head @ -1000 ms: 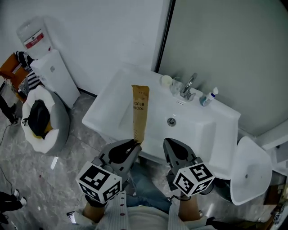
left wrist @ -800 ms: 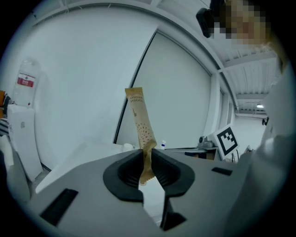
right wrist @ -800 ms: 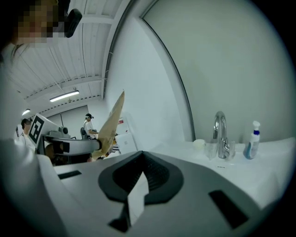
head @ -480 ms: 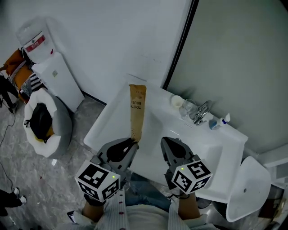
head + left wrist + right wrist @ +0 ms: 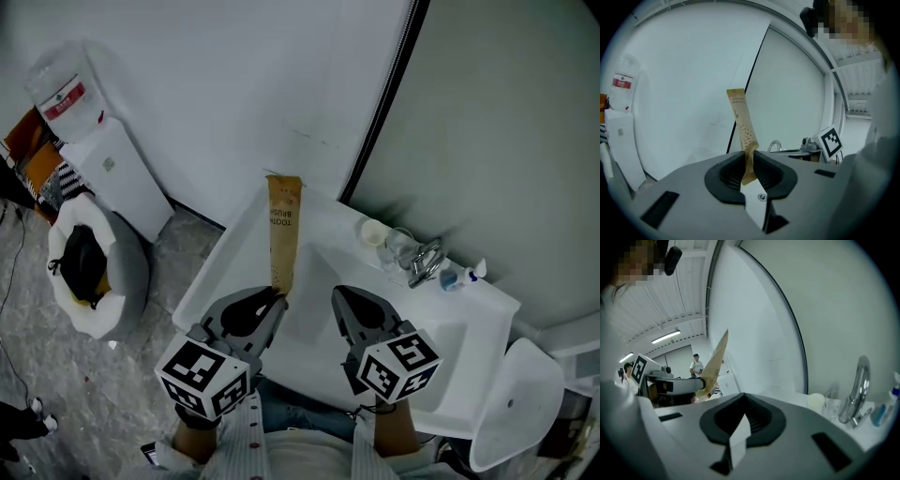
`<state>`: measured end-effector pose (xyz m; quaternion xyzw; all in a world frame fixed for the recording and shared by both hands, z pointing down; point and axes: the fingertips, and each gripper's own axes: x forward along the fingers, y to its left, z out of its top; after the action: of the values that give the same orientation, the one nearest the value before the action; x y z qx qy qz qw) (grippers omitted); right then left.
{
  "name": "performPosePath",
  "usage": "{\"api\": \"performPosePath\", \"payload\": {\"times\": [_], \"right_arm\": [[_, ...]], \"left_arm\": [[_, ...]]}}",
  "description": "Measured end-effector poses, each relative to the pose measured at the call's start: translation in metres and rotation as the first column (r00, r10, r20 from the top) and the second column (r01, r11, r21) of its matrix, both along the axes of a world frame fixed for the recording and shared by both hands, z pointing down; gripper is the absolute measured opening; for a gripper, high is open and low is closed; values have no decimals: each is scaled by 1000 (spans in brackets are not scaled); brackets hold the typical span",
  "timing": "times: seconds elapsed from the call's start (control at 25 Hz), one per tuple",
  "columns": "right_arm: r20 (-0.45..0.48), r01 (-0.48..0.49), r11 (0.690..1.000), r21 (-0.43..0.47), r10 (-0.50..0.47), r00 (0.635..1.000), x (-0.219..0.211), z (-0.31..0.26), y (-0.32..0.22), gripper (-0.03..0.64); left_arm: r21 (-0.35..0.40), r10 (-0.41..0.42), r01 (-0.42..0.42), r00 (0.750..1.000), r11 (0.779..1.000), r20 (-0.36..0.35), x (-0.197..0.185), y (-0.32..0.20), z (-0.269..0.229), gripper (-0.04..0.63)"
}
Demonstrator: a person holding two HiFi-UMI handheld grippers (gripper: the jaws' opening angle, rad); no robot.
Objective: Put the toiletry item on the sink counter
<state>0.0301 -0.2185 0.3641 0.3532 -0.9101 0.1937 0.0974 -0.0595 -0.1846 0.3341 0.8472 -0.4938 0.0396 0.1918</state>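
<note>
A long brown paper toothbrush packet [image 5: 283, 234] stands upright above the left part of the white sink counter [image 5: 217, 274]. My left gripper [image 5: 273, 298] is shut on the packet's lower end. In the left gripper view the packet [image 5: 742, 125] rises from between the pressed jaws of that gripper [image 5: 750, 161]. My right gripper [image 5: 341, 298] is beside it, over the basin's front edge, shut with nothing between its jaws. The right gripper [image 5: 744, 394] view shows the packet [image 5: 715, 363] off to the left, apart from its jaws.
A faucet [image 5: 424, 259], a white cup [image 5: 374, 232], a clear glass [image 5: 398, 247] and a small blue-and-white bottle [image 5: 474, 272] line the sink's back edge. A water dispenser [image 5: 101, 155] and a padded seat [image 5: 90, 272] stand at the left. A white round seat [image 5: 517, 405] is at the right.
The sink has slid down and to the right in the head view as the view swung. Both grippers keep their places, and the left one still holds the packet.
</note>
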Motion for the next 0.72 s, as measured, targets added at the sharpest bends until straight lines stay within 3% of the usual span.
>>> {"api": "performPosePath", "payload": {"times": [0.36,0.72], "right_arm": [[0,-1,1000,-8,1,1000,-13,1,-6,9],[-5,-65,998,-24,65,998,-11,2,-13,9]], "left_arm": [[-21,-11,11,1000,1000,11,-20,-11,5,60],[-47,64,-62,997,997,43,-24,-32,12,60]]}}
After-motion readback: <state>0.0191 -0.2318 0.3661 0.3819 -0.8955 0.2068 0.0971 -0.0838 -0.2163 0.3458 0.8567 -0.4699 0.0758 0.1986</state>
